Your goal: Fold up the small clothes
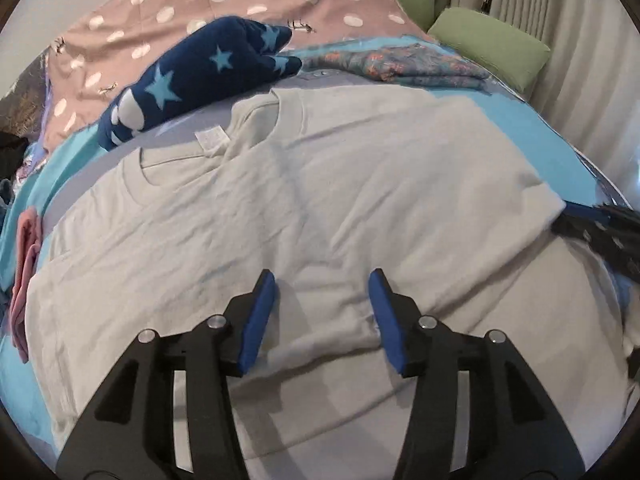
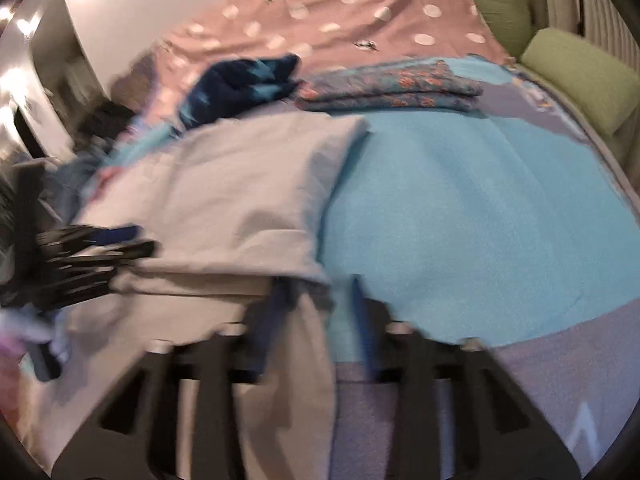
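Note:
A pale grey T-shirt (image 1: 304, 200) lies on the blue bedcover, folded partly, its collar and label at the far left. My left gripper (image 1: 322, 280) is open just above its near middle, holding nothing. In the right wrist view the picture is blurred by motion: my right gripper (image 2: 320, 284) is open at the shirt's right edge (image 2: 248, 208), with the folded corner just past its left finger. The left gripper (image 2: 92, 252) shows at the far left of that view. The right gripper (image 1: 600, 228) shows at the right edge of the left wrist view.
A navy star-patterned garment (image 1: 192, 76) and a folded floral garment (image 1: 400, 62) lie beyond the shirt. A pink cloth (image 1: 26, 276) lies at the left. A pink dotted blanket (image 1: 240, 0) and green pillows (image 1: 488, 44) are at the back. Blue bedcover (image 2: 460, 216) spreads to the right.

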Available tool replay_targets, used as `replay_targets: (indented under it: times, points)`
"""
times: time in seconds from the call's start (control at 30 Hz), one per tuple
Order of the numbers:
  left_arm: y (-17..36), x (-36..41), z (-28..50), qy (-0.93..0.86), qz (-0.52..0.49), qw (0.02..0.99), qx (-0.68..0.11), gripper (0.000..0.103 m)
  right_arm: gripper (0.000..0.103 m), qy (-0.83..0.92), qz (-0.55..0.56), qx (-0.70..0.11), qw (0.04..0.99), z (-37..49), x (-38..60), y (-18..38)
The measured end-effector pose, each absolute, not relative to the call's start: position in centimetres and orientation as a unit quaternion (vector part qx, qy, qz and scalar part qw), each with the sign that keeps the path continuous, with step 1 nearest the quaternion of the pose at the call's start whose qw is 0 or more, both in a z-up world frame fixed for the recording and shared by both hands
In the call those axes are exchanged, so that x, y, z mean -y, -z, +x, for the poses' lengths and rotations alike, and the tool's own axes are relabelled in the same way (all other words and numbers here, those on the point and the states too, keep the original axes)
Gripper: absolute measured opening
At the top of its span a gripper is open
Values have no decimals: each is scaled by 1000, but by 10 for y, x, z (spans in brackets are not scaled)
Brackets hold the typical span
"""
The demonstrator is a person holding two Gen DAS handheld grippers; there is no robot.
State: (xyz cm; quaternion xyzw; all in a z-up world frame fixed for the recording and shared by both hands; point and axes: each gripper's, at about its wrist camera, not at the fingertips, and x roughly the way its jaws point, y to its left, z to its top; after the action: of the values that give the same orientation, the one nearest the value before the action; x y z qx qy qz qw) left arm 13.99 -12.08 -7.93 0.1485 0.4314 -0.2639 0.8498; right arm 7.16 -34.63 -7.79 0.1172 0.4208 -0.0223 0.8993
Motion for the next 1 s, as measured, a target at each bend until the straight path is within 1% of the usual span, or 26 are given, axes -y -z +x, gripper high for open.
replay_targets:
  times: [0.03,0.13,0.23,0.3,0.4,0.43,0.5,0.53,0.57,0.63,0.67,0.7,0.77,0.83,1.0]
  points:
    - [74,121,135,260,141,849,-437,48,21,28,120,-423,898,71,349,78]
    - [60,112,118,281,116,847,-435,48,21,45,125,-429,894,58,355,73]
    - [47,85,102,251,117,870,-408,53,22,56,108,-421,899,43,356,58]
    - [39,48,105,211,87,887,-400,54,22,46,107,-410,904,40,353,46]
    - [38,-5,123,144,30,900,-411,53,22,23,101,-393,914,48,336,30]
    - [40,-17,126,129,19,901,-414,51,22,11,96,-387,917,54,327,26]
    - [50,-33,133,107,22,899,-425,51,22,-24,90,-379,921,69,308,22]
    - [60,-36,137,99,30,892,-440,51,22,-41,90,-382,919,78,300,24]
    - [73,-40,140,90,36,885,-456,57,22,-49,89,-396,913,87,293,30]
    - [76,-47,133,99,23,893,-438,57,23,-12,53,-468,882,110,284,65]
    - [74,-48,129,97,23,892,-440,57,21,-9,51,-480,876,112,285,77]
    - [72,-50,125,97,24,892,-441,57,21,-23,63,-454,889,105,291,81]
    - [68,-55,111,108,24,892,-438,56,21,-35,78,-450,889,94,298,78]
    - [66,-67,98,120,18,892,-436,56,24,-37,95,-459,883,76,309,72]
    - [53,-110,55,122,-16,898,-421,61,25,-58,128,-442,886,15,342,57]
